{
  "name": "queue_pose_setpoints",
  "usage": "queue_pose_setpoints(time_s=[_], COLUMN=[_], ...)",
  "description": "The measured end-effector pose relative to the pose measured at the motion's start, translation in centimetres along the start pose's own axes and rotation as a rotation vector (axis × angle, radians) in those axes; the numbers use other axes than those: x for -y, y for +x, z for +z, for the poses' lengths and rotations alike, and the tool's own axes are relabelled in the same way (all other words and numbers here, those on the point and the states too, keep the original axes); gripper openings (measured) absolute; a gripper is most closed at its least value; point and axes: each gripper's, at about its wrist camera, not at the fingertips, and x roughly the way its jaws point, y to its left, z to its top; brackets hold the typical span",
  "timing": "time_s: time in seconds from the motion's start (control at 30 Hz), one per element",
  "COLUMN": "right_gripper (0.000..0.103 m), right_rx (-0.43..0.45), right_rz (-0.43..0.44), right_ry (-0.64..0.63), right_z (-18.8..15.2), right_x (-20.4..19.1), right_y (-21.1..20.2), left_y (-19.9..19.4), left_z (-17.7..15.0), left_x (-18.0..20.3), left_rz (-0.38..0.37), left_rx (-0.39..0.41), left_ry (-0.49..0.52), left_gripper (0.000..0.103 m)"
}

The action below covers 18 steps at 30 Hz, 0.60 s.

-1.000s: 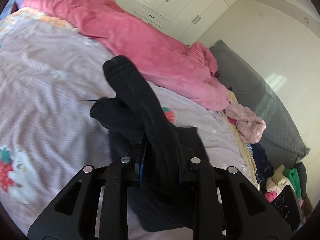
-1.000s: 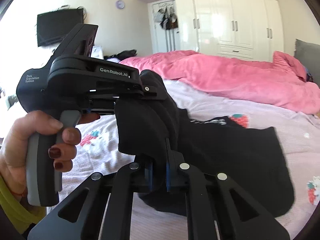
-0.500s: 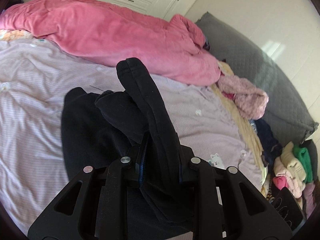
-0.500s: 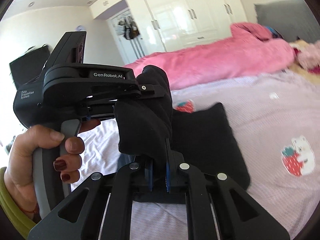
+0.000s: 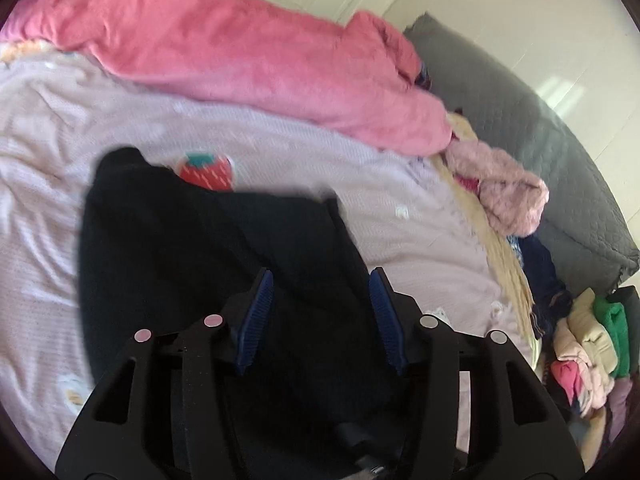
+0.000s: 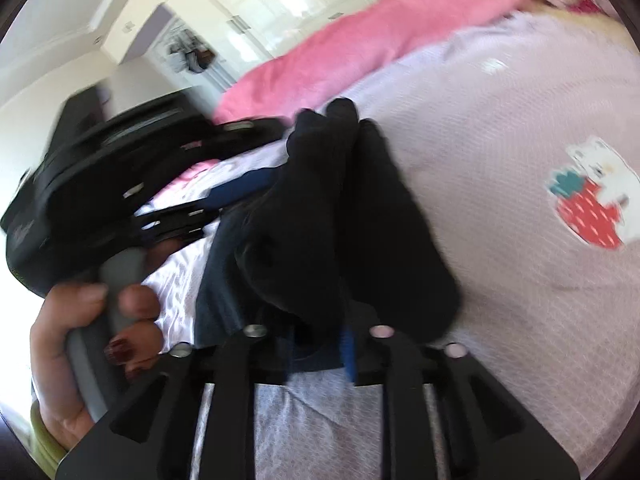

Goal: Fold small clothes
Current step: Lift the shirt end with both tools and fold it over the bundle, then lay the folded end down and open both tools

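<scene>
A black garment [image 5: 192, 248] lies in a loose fold on the pale pink bed sheet [image 5: 400, 184]. My left gripper [image 5: 322, 300] hovers just over its near edge. Its jaws are opening: both blue pads [image 5: 256, 312] show bare, with cloth below them and not pinched. In the right wrist view the same garment [image 6: 360, 208] bunches up in front of my right gripper [image 6: 316, 344]. Those jaws are opening too. One blue pad [image 6: 349, 350] stands free of the cloth, and folds hide the other. A hand [image 6: 80, 320] holds the left gripper's body [image 6: 100, 168] at the left.
A pink duvet [image 5: 240, 52] lies along the far side of the bed. A grey padded headboard [image 5: 540, 140] stands at the right, with a fluffy pink garment [image 5: 508, 196] and a heap of clothes [image 5: 588, 344] beside it. White wardrobes [image 6: 260, 8] line the wall.
Both grippers held the raised black garment pinched before; now their jaws have parted and the cloth has dropped onto the sheet. The right wrist view has rolled and moved lower.
</scene>
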Motion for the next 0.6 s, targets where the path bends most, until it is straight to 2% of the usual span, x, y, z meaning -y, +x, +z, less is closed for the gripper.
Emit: queue_pose_setpoints(time_s=[0.07,0.17,0.33,0.47,0.57,0.6], right_gripper=[0.034,0.054,0.059,0.059,0.061,0.065], right_rx=[0.004,0.020,0.114,0.174,0.109,0.086], right_rz=[-0.001,0.009,0.007,-0.032,-0.048,-0.071], right_ry=[0.047,0.110,0.130,0.106,0.038,0.018], right_z=[0.1,0.1,0.7,1.8,3.4,3.7], right_x=[0.6,1.0,1.0,1.6,1.5,1.4], right_y=[-0.5,-1.4,-3.9,-4.9,-3.2,-2.4], left_y=[-1.4,-3.2,-3.9,-2.7,-2.9,-3.0], left_z=[-0.1,-0.8,-3.0,-5.7,-6.5,-6.4], left_x=[-0.9,-2.9,-4.9,-4.7,-5.1,-5.4], left_rz=[0.027,0.098,0.231,0.326,0.329,0.319], left_rx=[0.030,0.049,0.011,-0.035,-0.029,-0.033], left_ry=[0.001,0.009,0.066,0.195,0.221,0.212], left_gripper=[0.042,0.042,0.042,0.043,0.043,0.043])
